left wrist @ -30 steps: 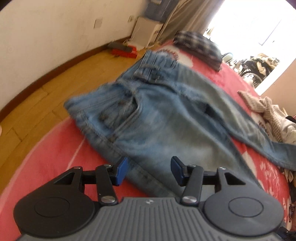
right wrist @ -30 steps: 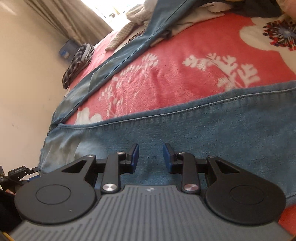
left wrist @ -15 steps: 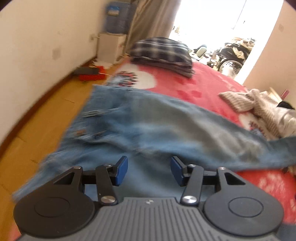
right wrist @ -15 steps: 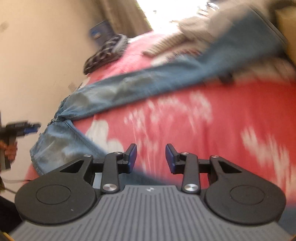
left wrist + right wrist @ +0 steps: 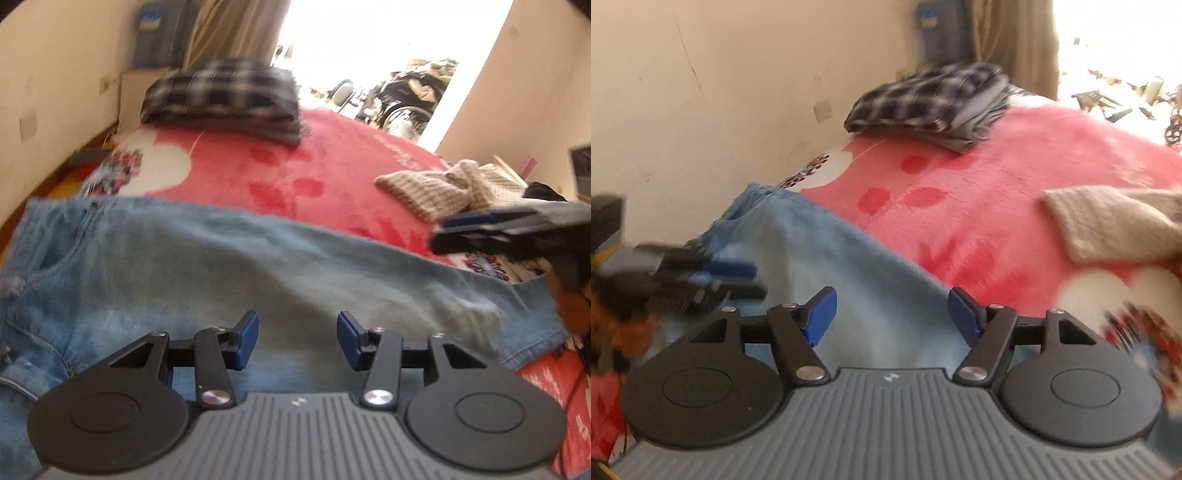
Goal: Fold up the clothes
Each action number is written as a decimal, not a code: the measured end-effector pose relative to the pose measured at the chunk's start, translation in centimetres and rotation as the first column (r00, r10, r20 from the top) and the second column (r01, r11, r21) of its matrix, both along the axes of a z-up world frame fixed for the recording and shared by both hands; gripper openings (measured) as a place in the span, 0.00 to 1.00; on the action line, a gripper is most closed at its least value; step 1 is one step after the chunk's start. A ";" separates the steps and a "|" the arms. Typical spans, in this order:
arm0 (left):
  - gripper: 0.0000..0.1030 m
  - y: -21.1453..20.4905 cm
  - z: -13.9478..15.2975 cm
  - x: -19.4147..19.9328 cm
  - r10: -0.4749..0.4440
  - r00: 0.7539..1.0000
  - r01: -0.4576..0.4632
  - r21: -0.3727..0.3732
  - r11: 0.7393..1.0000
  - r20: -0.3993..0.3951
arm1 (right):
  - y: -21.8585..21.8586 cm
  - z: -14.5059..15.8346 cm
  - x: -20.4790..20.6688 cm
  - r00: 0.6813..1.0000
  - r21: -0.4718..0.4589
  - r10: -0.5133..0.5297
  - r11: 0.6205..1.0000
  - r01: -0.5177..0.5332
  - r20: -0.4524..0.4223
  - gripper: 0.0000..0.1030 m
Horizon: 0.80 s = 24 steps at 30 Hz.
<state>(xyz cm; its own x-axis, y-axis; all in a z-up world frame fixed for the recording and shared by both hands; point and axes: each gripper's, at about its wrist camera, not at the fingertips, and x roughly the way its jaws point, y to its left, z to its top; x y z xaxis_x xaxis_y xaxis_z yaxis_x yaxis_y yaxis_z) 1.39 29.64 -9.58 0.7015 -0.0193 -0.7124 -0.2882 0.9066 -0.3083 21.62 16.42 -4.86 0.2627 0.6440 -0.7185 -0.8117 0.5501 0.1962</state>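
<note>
Fingers (image 5: 246,339) on my left gripper (image 5: 295,341) stand apart, nothing between the blue pads, hovering low over the jeans (image 5: 207,273). Left wrist view: the jeans lie spread across the red floral blanket (image 5: 332,162) on the bed, waistband and pocket toward the left edge, leg running right. Right gripper (image 5: 491,232) juts in from the right, blurred, near the leg end; I can't tell its gap from here. A folded plaid stack (image 5: 225,99) sits at the far end of the bed and a beige knit (image 5: 439,188) lies crumpled at right.

Risks as I judge them: the frame is motion-blurred, so a pinch now could miss the hem or grab only the top layer, and the denim would drag into a crooked fold. The leg end sits close to the knit pile, which could snag.

Right wrist view: right gripper (image 5: 890,314), fingers (image 5: 966,317) wide apart, empty, over the pale denim of the jeans (image 5: 827,266). Left gripper (image 5: 701,280) shows blurred at left over the jeans. Plaid stack (image 5: 931,99) and knit (image 5: 1108,229) are well apart from the jeans. With the two grippers this close, they could collide. Whether the denim is already doubled, I can't tell.

Writing: none readable in either view; only a small moulded mark on each gripper body, and a blue item (image 5: 938,26) by the curtain too blurred to read.
</note>
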 end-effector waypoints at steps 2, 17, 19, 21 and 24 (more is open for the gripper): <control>0.43 1.1 -0.9 0.0 0.026 0.999 -0.027 -0.043 0.999 -0.027 | 2.8 -1.2 1.5 0.999 -0.032 0.035 0.999 -0.035 -0.010 0.68; 0.41 2.5 -2.1 -0.2 0.066 0.998 -0.068 -0.113 0.991 -0.024 | 7.1 -5.8 3.9 0.981 -0.150 0.152 0.974 -0.170 -0.121 0.26; 0.41 2.4 -2.1 -0.1 0.066 0.998 -0.068 -0.107 0.992 -0.022 | 6.7 -5.2 3.2 0.977 -0.156 0.185 0.967 -0.199 -0.101 0.09; 0.41 2.3 -2.0 -0.2 0.062 0.998 -0.063 -0.099 0.993 -0.020 | 6.2 -4.1 2.6 0.977 -0.138 0.207 0.967 -0.213 -0.053 0.07; 0.42 2.4 -1.5 -0.5 0.071 0.997 -0.071 -0.103 0.992 -0.008 | 4.8 -1.8 1.1 0.977 -0.061 0.215 0.975 -0.215 -0.001 0.06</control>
